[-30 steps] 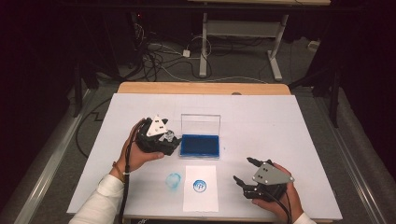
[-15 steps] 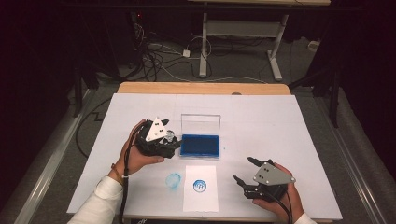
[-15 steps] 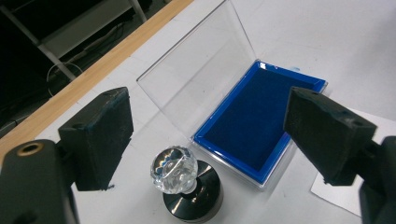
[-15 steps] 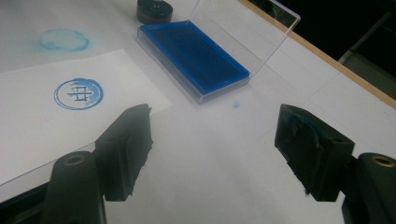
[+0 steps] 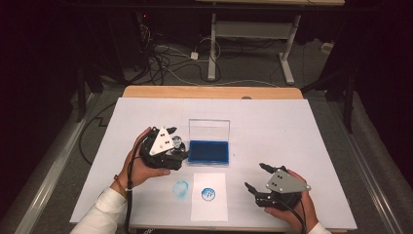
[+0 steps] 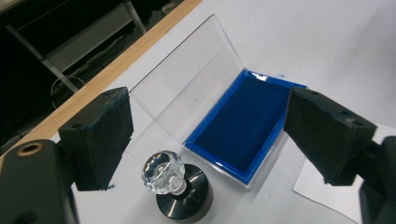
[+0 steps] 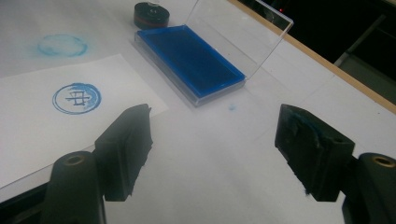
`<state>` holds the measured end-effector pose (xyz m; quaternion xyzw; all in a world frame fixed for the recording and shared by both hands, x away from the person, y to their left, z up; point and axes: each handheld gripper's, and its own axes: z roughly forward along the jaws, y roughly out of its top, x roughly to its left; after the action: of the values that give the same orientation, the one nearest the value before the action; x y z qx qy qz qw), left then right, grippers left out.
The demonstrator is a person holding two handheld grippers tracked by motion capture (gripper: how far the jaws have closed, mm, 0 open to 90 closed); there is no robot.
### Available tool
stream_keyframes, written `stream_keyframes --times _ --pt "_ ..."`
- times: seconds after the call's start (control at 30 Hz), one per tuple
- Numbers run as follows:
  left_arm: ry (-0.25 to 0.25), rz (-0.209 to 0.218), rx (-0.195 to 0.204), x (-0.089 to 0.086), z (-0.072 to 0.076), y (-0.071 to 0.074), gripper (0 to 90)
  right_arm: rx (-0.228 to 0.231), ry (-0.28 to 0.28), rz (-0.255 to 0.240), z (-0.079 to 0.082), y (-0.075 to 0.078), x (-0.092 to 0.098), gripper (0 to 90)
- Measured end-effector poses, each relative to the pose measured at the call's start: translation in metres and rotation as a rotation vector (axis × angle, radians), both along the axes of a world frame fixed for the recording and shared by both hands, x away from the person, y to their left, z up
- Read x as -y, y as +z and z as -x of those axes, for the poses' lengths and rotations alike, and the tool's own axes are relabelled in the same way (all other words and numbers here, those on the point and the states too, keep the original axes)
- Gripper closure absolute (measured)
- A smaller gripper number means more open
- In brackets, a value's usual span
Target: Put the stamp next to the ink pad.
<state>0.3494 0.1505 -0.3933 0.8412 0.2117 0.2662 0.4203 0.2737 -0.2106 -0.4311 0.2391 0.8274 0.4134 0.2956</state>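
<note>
- A round black stamp with a faceted clear knob (image 6: 175,189) stands upright on the white table (image 5: 302,126), its long axis vertical, knob up, just beside the ink pad case.
- The left gripper (image 6: 205,135) hovers over the stamp, jaws wide apart and empty.
- The clear plastic case (image 5: 209,141) sits open, lid raised at the far side, holding a deep blue ink pad (image 6: 243,126).
- The right gripper (image 5: 255,178) rests near the table's front edge, jaws apart, nothing between them.
- A white paper sheet (image 5: 209,207) bears a round blue stamp print (image 7: 77,98); a smudged blue ring (image 5: 181,189) marks the table beside it.
</note>
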Motion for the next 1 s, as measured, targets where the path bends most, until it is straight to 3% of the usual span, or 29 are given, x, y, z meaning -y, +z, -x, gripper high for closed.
stream_keyframes --times 0.63,1.0 --pt "-0.038 0.01 0.059 -0.002 0.02 0.0 15.3 0.008 -0.003 0.0 0.001 0.001 0.0 27.7" --pt "-0.031 -0.002 0.084 -0.008 0.029 -0.003 15.3 0.009 -0.005 -0.002 0.002 0.002 0.0 27.6"
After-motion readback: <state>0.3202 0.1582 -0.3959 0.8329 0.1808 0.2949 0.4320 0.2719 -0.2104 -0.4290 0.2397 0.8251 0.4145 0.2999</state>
